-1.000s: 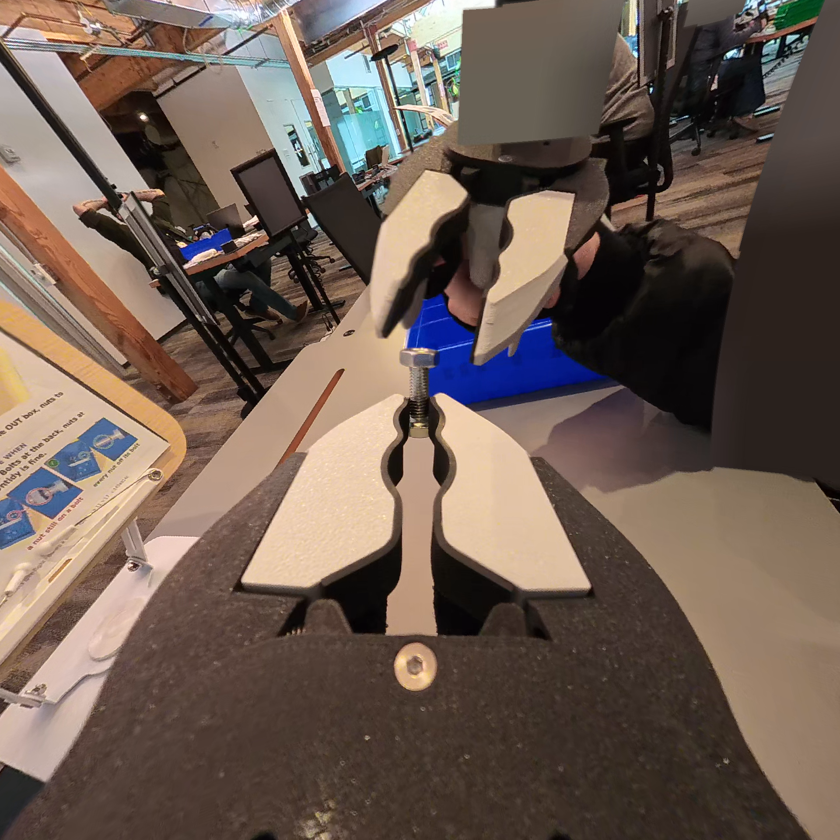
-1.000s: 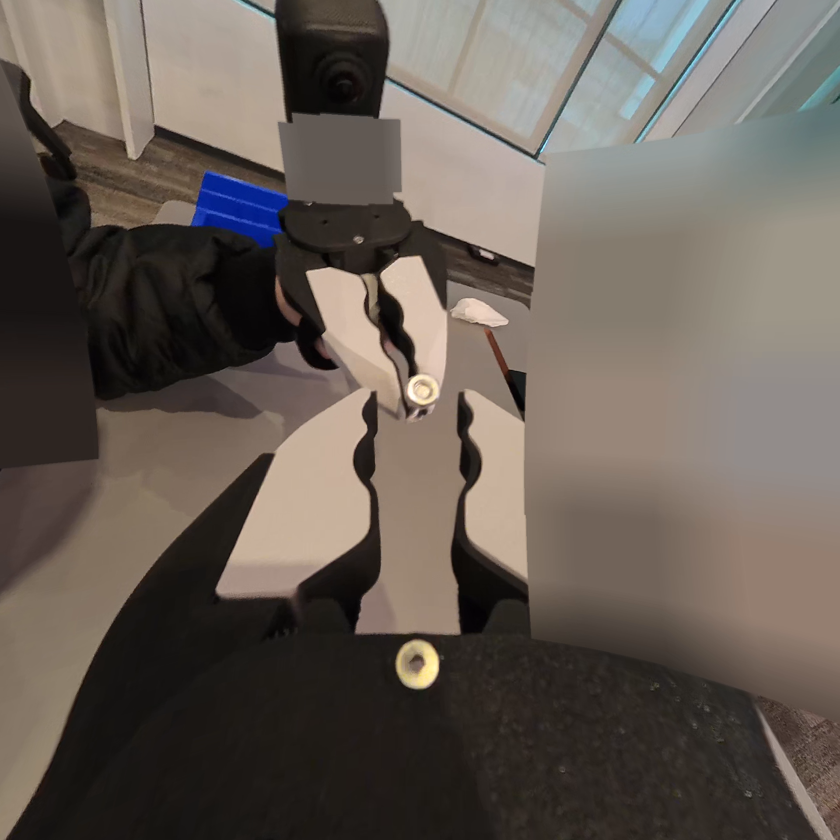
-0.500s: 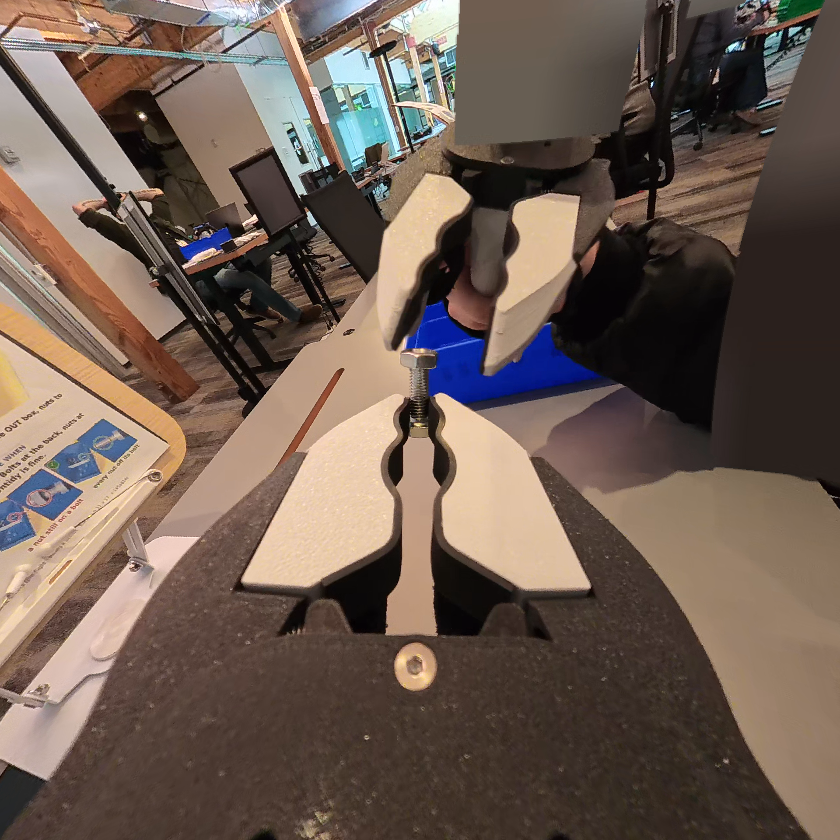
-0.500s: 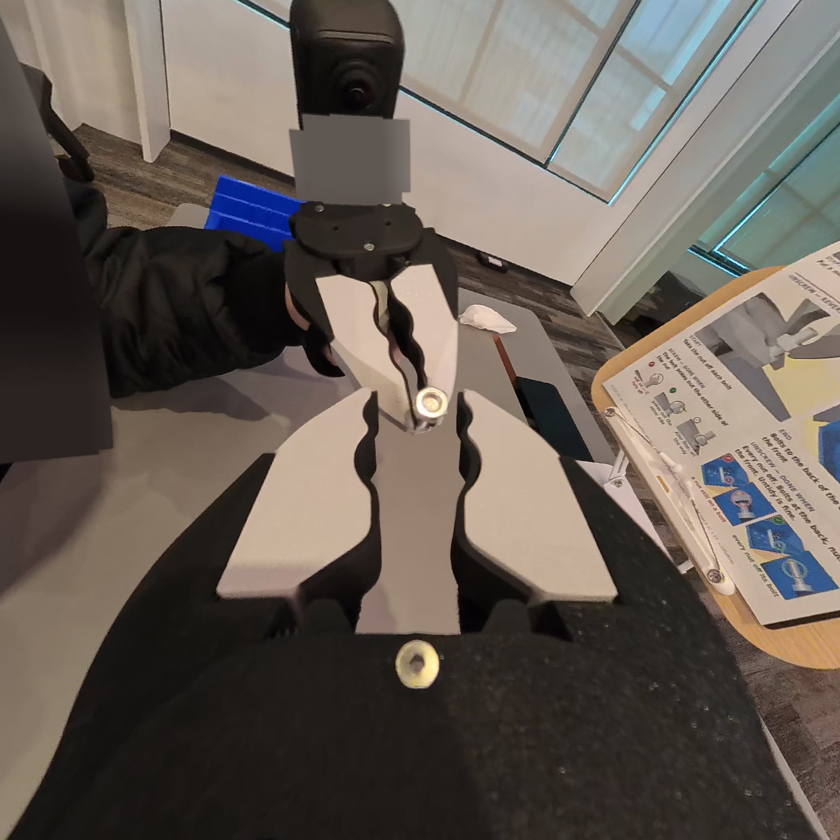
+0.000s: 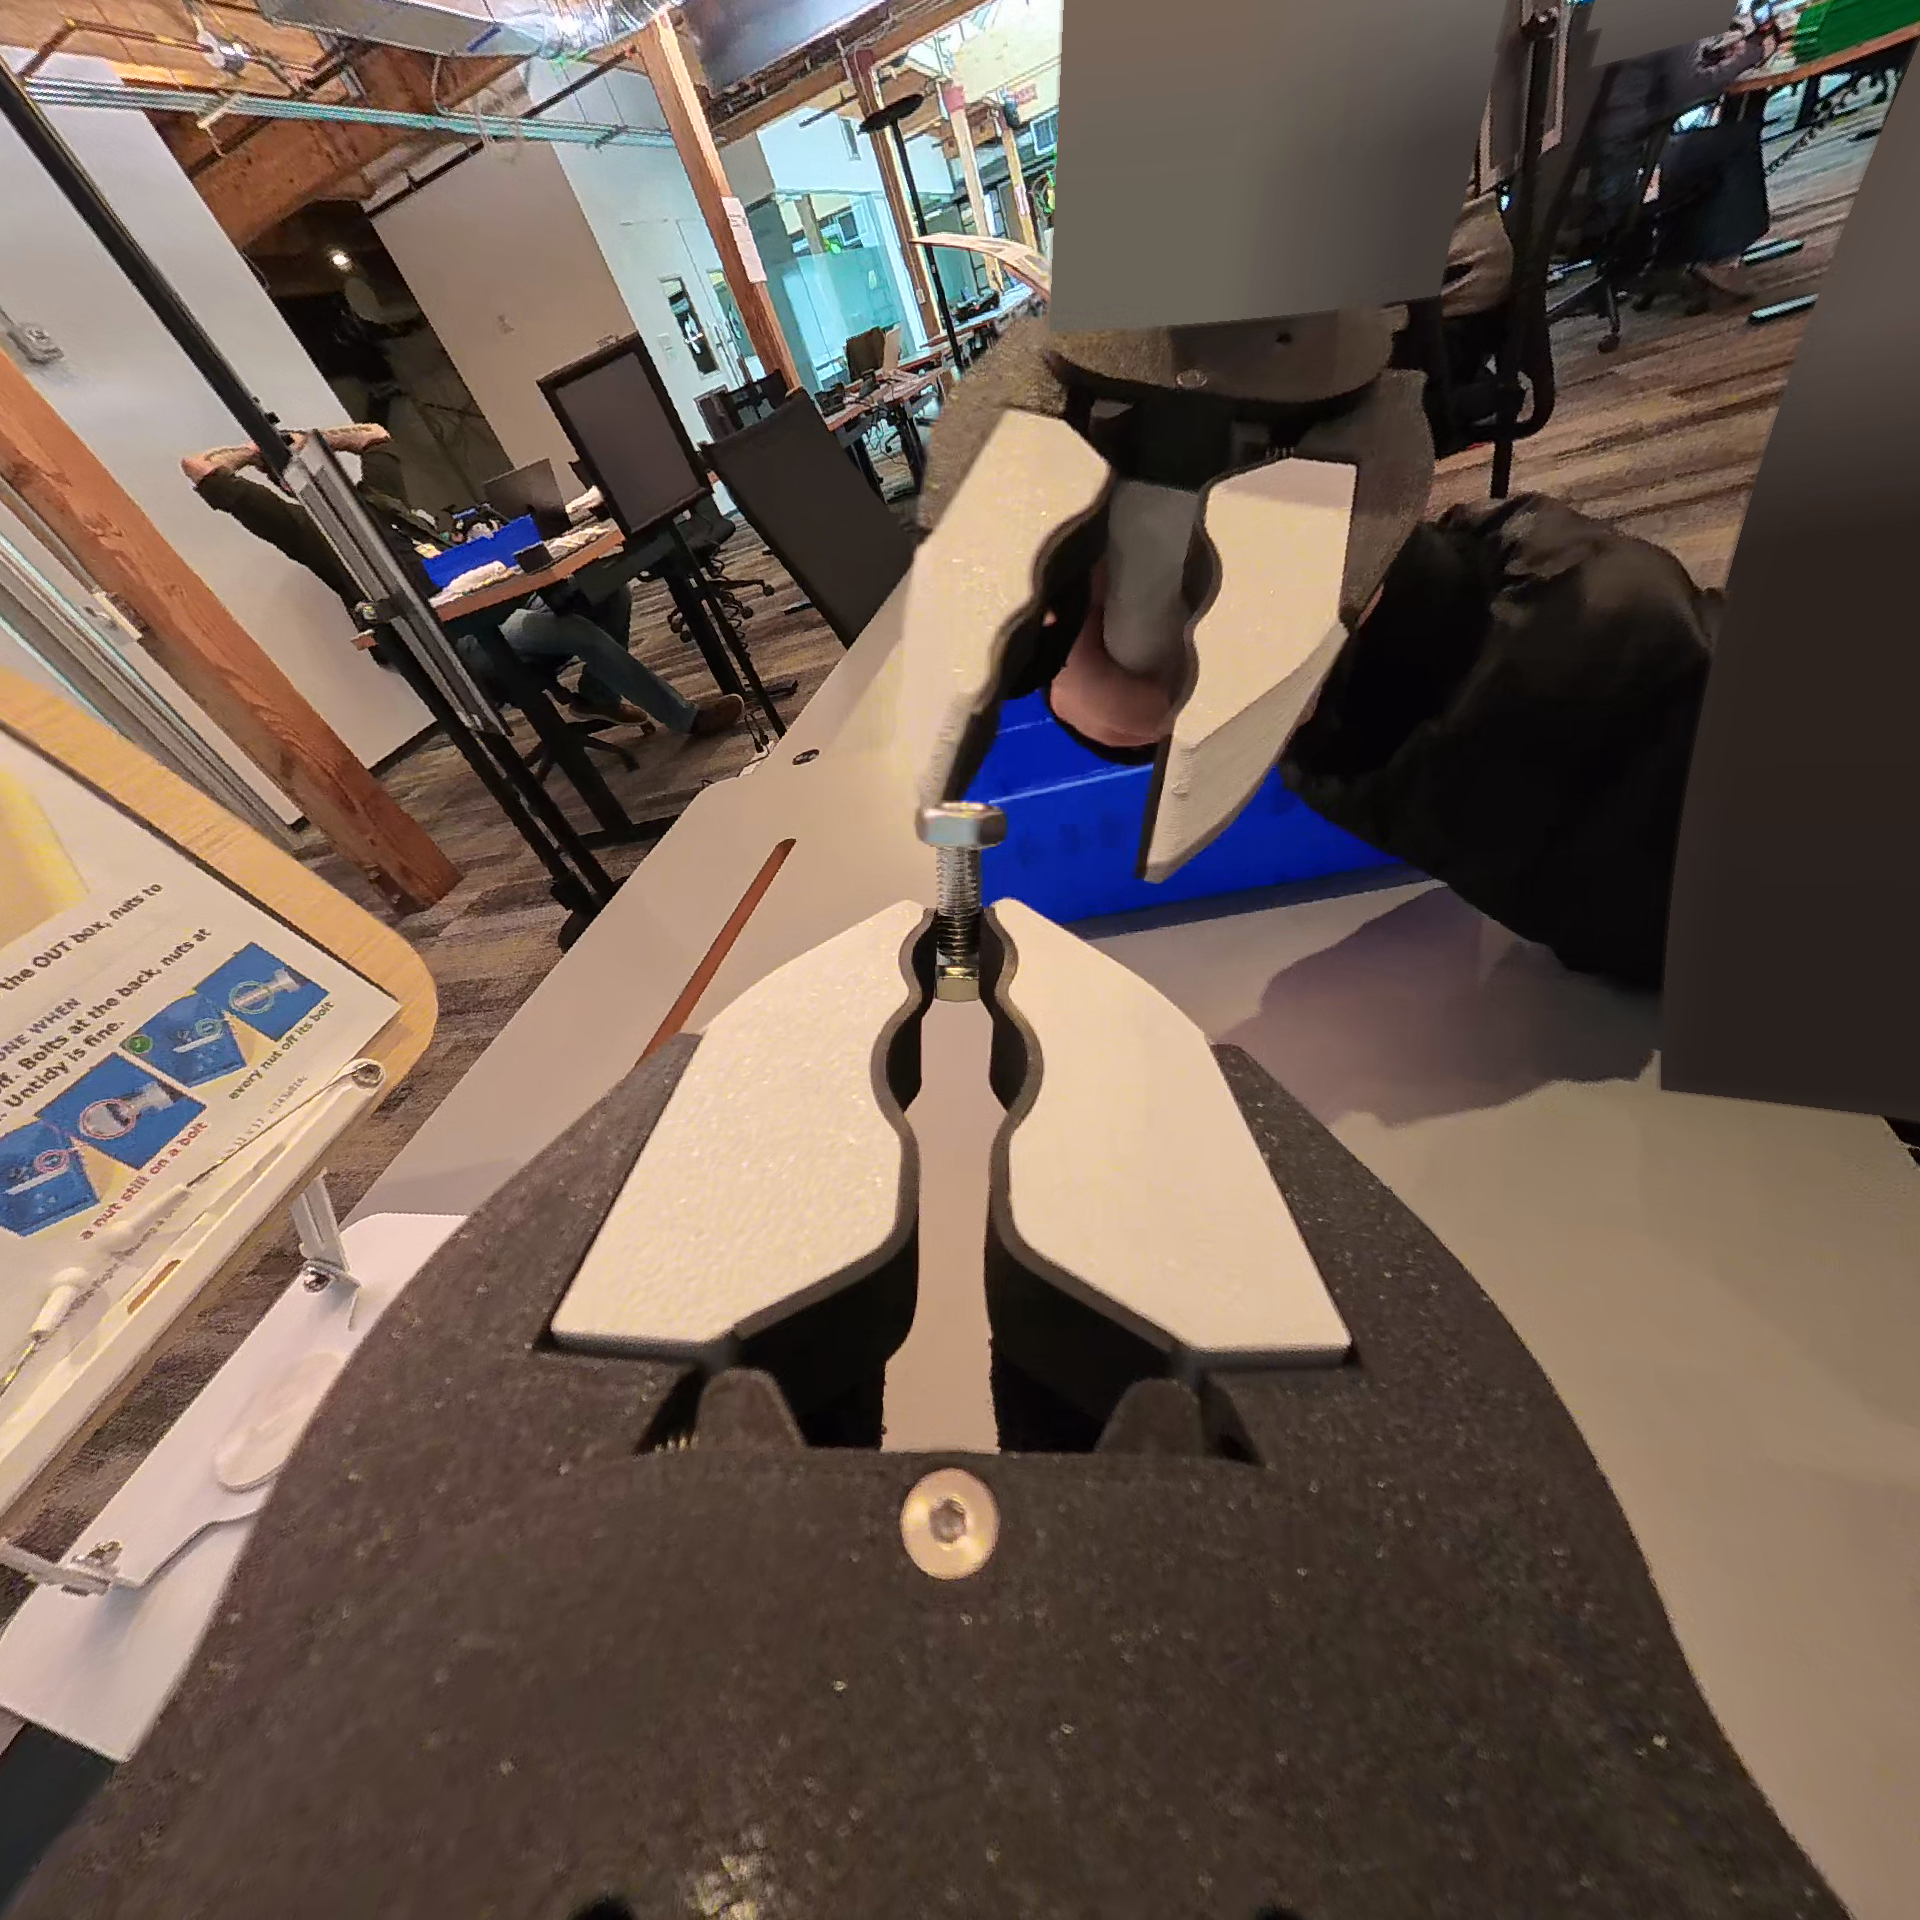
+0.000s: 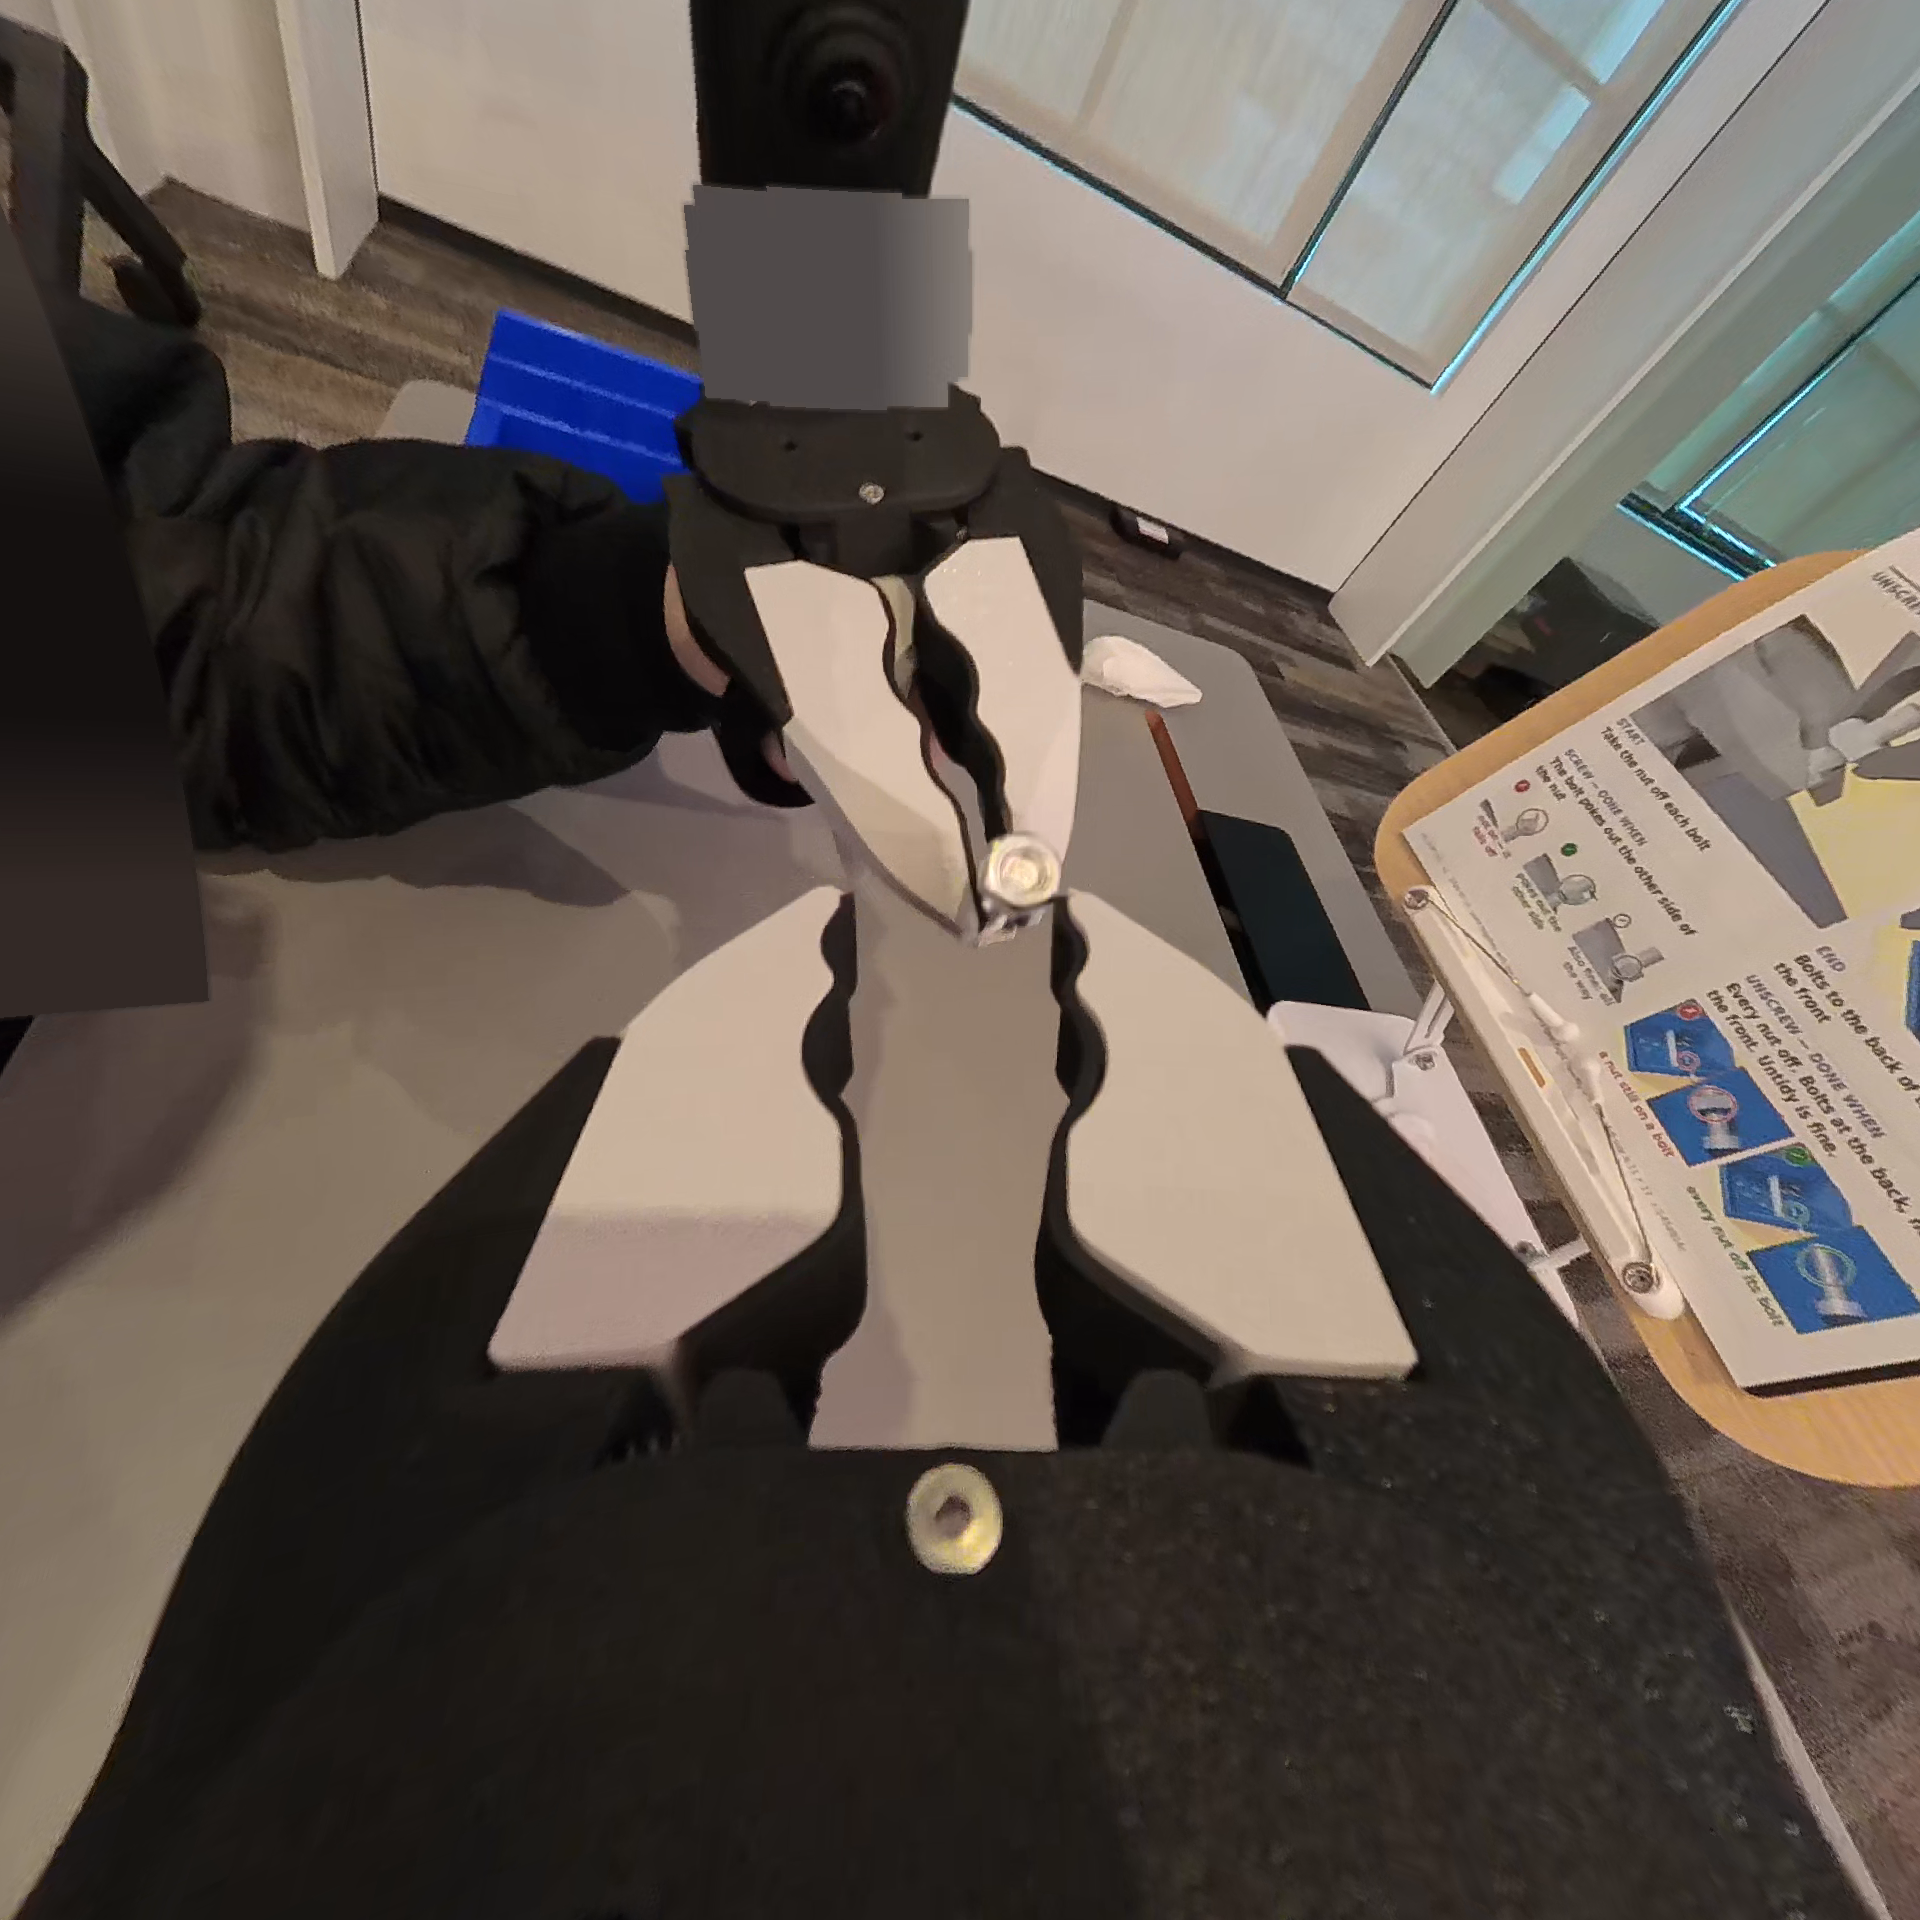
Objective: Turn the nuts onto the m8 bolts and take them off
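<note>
My left gripper point(image 5: 958, 940) is shut on the threaded shaft of a silver bolt point(image 5: 958, 883) and holds it upright above the grey table point(image 5: 1558, 1351). The bolt's hex head point(image 5: 961, 826) is on top. A brass-coloured nut point(image 5: 956, 982) sits on the thread, low between the fingers. My right gripper point(image 5: 1049, 831) hangs open just above the head, one fingertip point(image 5: 940, 769) right over it. In the right wrist view the right gripper point(image 6: 956, 904) is open. The bolt head point(image 6: 1021, 868) lies near its right fingertip, held by the left gripper point(image 6: 987, 914).
A blue bin point(image 5: 1091, 821) stands behind the grippers and also shows in the right wrist view point(image 6: 582, 395). An instruction sheet on a wooden board point(image 6: 1714, 1039) stands beside the table. A crumpled white tissue point(image 6: 1138, 670) lies at the far edge. A black sleeve point(image 5: 1507, 727) reaches in. Only a small space, under 4 cm, lies between the two pairs of fingers.
My right gripper has come a little closer over the bolt head and its jaws have spread slightly. The left gripper has kept the bolt still.
</note>
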`<state>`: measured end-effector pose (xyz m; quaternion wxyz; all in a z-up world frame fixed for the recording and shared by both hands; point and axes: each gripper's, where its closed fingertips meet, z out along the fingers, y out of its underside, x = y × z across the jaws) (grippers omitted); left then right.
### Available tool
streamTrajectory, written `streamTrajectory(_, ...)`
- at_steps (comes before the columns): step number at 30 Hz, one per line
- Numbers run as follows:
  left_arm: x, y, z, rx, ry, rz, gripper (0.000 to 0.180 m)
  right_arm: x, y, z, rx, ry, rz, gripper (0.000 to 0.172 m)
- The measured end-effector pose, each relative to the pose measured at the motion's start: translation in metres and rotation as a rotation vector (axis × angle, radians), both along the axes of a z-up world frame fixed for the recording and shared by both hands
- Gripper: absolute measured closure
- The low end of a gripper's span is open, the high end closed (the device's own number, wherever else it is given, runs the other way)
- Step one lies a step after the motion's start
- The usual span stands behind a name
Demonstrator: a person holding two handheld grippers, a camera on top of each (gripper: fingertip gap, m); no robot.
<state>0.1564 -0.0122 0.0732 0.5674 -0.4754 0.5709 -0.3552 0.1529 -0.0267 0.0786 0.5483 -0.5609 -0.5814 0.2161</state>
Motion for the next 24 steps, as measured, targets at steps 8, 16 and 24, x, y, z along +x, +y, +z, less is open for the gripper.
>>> streamTrajectory(8,0.003,-0.003,-0.001,0.004,0.005,-0.01,0.173,-0.003,0.001,0.01,0.005,0.082,0.006,0.132)
streamTrajectory(16,-0.002,0.0,0.003,-0.007,-0.013,0.0,0.173,0.0,-0.001,0.012,-0.023,0.088,0.008,0.14)
streamTrajectory(24,-0.003,0.003,0.002,-0.002,-0.011,0.017,0.173,-0.001,-0.005,0.002,-0.04,0.025,0.031,0.143)
